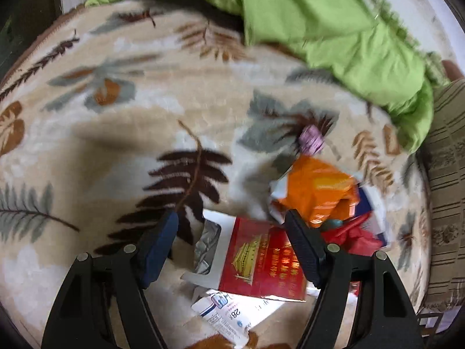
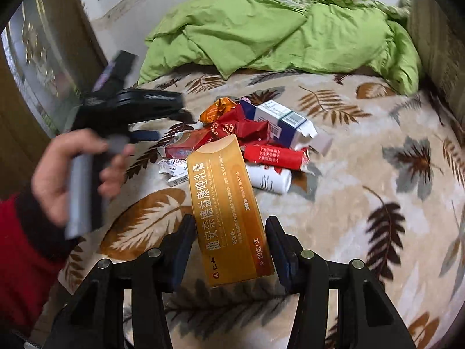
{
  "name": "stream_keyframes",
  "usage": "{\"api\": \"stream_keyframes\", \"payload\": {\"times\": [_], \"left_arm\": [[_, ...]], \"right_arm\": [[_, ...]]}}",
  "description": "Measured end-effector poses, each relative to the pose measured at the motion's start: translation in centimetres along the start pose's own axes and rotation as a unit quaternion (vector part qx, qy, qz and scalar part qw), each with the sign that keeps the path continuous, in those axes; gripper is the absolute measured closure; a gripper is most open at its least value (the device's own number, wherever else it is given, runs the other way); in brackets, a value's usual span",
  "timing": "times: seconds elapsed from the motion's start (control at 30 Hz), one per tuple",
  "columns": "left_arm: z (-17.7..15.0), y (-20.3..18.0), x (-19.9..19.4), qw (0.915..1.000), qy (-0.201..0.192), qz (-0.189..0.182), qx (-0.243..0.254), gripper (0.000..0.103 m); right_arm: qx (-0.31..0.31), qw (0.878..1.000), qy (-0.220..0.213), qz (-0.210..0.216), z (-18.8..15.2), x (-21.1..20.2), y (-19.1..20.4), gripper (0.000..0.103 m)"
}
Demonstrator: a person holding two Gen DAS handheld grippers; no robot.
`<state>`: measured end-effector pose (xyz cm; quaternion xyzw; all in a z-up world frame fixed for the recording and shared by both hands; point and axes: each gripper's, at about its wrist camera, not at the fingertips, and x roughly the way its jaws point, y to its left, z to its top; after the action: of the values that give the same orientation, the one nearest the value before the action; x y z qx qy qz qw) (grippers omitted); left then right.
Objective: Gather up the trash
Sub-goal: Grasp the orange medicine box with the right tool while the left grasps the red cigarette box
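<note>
A pile of trash lies on a leaf-patterned blanket (image 2: 363, 174). My right gripper (image 2: 231, 229) stands open around a gold medicine box (image 2: 229, 218), whose near end lies between the fingers; contact is unclear. Behind it lie a red wrapper (image 2: 276, 157), a white bottle (image 2: 270, 179) and a blue-white carton (image 2: 283, 122). My left gripper (image 1: 232, 226) is open above a red cigarette box (image 1: 261, 264), with an orange wrapper (image 1: 316, 189) and a white blister card (image 1: 226, 317) nearby. The left gripper also shows in the right wrist view (image 2: 154, 116), held by a hand.
A crumpled green quilt (image 2: 276, 29) lies at the back of the bed. A small purple wrapper (image 1: 312, 141) lies beyond the orange one. A striped cushion (image 1: 447, 189) borders the right side. A wooden door (image 2: 29, 87) stands at the left.
</note>
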<state>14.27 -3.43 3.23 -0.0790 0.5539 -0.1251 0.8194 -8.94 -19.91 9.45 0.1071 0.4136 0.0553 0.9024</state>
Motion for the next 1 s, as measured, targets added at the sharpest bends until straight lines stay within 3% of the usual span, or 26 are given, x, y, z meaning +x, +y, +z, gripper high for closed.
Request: {"api": "stream_keyframes", "payload": {"times": [0.17,0.3,0.43,0.67,0.87,0.97,1.0], "left_arm": [[-2.7,-0.1,-1.1,0.9989,0.003,-0.018,0.044,0.028],[-6.9,0.4,-3.3,0.9952,0.011,-0.036,0.09,0.028],[-8.4,1.3,-6.0,0.9919,-0.038,-0.038,0.115,0.028],[-5.9,1.9,-5.7,0.9951,-0.025,-0.087,0.041,0.028],[-7.8,-1.9,-5.7,0.9968,-0.04,-0.062,0.029,0.028],[-7.7,-3.4,-5.0,0.9991,-0.032,-0.014,0.024,0.027],[-7.6,-3.9,-4.7,0.9994,-0.027,0.0,0.019,0.022]], "right_arm": [[0.039,0.999,-0.001,0.005,-1.0,-0.8,-1.3,0.049],[0.055,0.998,-0.002,0.012,-1.7,-1.0,-1.6,0.049],[0.071,0.997,0.009,0.019,-2.3,-0.6,-1.8,0.049],[0.092,0.996,-0.003,0.014,-2.5,-0.9,-2.5,0.049],[0.16,0.985,-0.067,-0.023,-2.9,-2.9,-4.7,0.049],[0.172,0.981,-0.08,-0.039,-2.8,-3.3,-5.1,0.049],[0.173,0.981,-0.083,-0.04,-2.8,-3.4,-5.1,0.049]]}}
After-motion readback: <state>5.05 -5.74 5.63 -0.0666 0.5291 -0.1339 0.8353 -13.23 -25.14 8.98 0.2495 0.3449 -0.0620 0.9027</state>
